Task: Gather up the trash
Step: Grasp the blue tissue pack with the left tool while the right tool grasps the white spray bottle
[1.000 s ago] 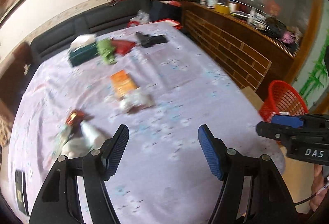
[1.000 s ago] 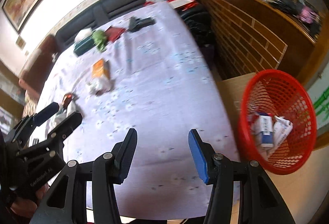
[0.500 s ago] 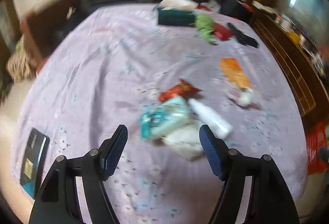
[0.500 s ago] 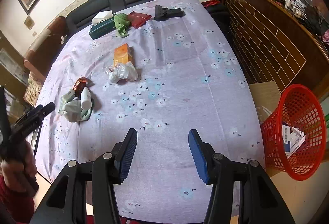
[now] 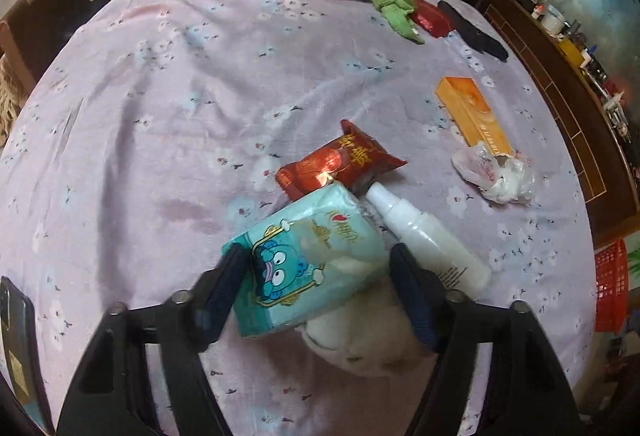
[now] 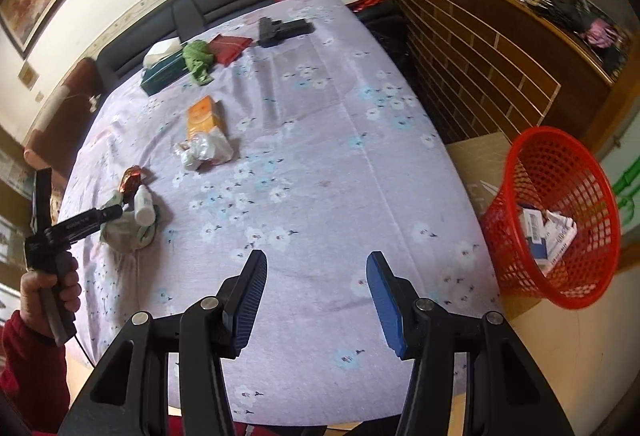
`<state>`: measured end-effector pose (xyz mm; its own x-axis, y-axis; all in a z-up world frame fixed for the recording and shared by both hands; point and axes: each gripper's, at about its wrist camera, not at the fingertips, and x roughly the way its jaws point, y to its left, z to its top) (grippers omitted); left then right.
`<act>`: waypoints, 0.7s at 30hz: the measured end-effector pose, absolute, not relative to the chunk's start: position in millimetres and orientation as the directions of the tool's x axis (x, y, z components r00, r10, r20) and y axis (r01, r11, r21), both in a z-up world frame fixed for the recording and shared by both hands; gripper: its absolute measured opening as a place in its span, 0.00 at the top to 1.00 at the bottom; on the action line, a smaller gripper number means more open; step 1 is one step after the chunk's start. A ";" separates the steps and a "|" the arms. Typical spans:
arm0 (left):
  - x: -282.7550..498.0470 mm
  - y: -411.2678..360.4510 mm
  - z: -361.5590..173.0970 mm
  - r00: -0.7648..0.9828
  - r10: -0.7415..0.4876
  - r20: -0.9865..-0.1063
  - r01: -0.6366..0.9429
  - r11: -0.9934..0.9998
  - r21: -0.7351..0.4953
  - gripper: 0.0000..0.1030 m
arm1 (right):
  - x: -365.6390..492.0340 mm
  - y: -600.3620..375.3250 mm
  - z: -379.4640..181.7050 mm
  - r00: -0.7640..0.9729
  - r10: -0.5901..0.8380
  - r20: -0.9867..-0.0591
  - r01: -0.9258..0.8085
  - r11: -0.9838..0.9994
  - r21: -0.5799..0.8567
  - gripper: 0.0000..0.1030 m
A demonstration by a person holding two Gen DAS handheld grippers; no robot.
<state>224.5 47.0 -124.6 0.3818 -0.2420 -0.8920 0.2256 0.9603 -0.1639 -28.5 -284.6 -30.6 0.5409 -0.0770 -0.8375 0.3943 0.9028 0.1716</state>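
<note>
My left tool [image 5: 314,288] is closing around the teal tissue pack [image 5: 308,264] on the surface [image 5: 168,108]; whether the pads press it, I cannot tell. My right tool [image 6: 316,298] hangs half open, empty. Only its view shows the red basket [image 6: 560,212], beyond the surface's edge.

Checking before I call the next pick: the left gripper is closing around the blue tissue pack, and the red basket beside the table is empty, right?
Not quite. The red basket already holds some packaging, as the right wrist view shows. The rest stands: the left gripper is closing around the blue tissue pack.
</note>
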 end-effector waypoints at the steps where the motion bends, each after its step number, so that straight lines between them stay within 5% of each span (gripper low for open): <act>1: 222.8 48.0 -122.8 0.393 -0.247 -0.886 0.228 0.959 -0.167 0.52 | -30.2 -285.1 -30.0 0.542 -0.083 -0.837 0.399 0.901 0.170 0.46; 7: 210.6 48.7 -106.8 0.449 -0.259 -0.855 0.278 0.950 -0.141 0.79 | -25.7 -280.1 -28.9 0.545 -0.076 -0.835 0.386 0.906 0.170 0.46; 21: 174.0 124.5 -86.8 0.480 -0.259 -0.838 0.215 0.961 -0.174 0.86 | 83.9 -170.4 -43.2 0.512 0.163 -0.843 0.003 0.981 0.192 0.46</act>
<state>174.0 124.5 -86.8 0.4798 -0.2591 -0.8383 0.2147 0.9610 -0.1742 83.9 -170.4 -43.2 0.5125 0.1633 -0.8430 0.0033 0.9814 0.1921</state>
